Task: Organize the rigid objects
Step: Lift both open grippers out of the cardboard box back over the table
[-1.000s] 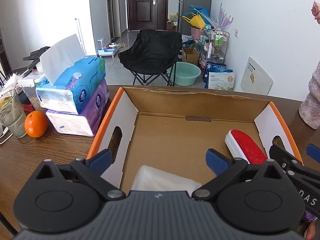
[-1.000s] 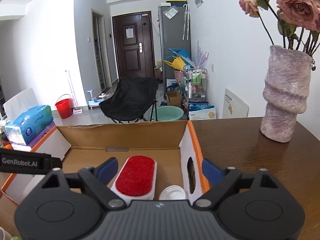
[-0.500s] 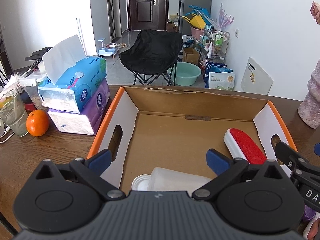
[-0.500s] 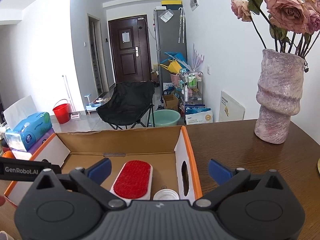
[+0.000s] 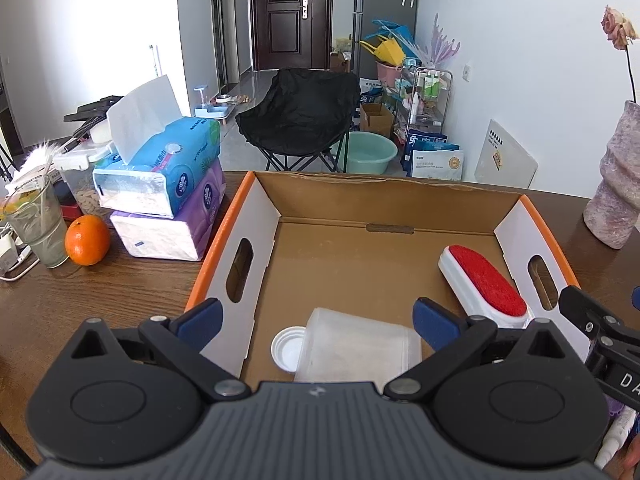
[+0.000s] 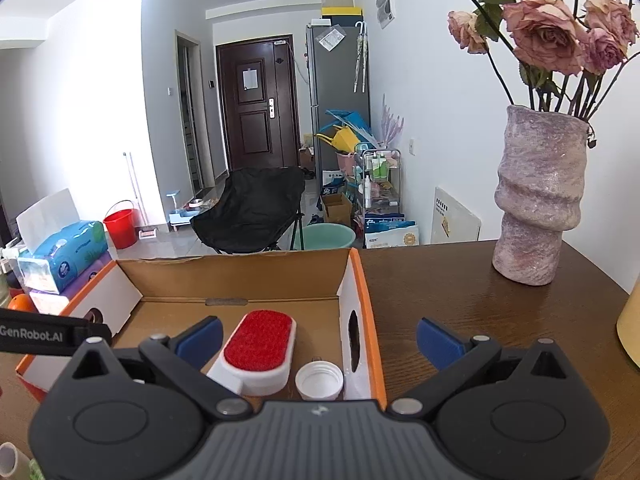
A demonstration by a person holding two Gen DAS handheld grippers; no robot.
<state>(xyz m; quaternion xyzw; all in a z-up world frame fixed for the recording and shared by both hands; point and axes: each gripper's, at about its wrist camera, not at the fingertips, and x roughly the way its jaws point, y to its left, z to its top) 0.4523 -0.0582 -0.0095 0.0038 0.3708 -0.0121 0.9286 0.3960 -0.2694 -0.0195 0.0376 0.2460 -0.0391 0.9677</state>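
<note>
An open cardboard box (image 5: 256, 216) with an orange rim sits on the brown table. Inside it lie a white brush with a red pad (image 5: 482, 286), a clear plastic container (image 5: 360, 348) on its side and a white cap (image 5: 287, 348) at the container's left. My left gripper (image 5: 316, 320) hangs open above the box's near edge, over the container, holding nothing. My right gripper (image 6: 320, 338) is open wide over the box's right wall (image 6: 362, 300). Below it lie the brush (image 6: 260, 350) and a white screw cap (image 6: 319, 380), neither touched.
Two stacked tissue packs (image 5: 168, 184), an orange (image 5: 87, 240) and a glass (image 5: 36, 228) stand left of the box. A pink vase with dried roses (image 6: 540, 196) stands on the table at the right. Beyond the table are a black folding chair (image 5: 300, 112) and a green basin.
Both grippers drew back from the box a little. The clear container and its cap came into fuller view under the left gripper. The right jaws spread wider, clear of the brush.
</note>
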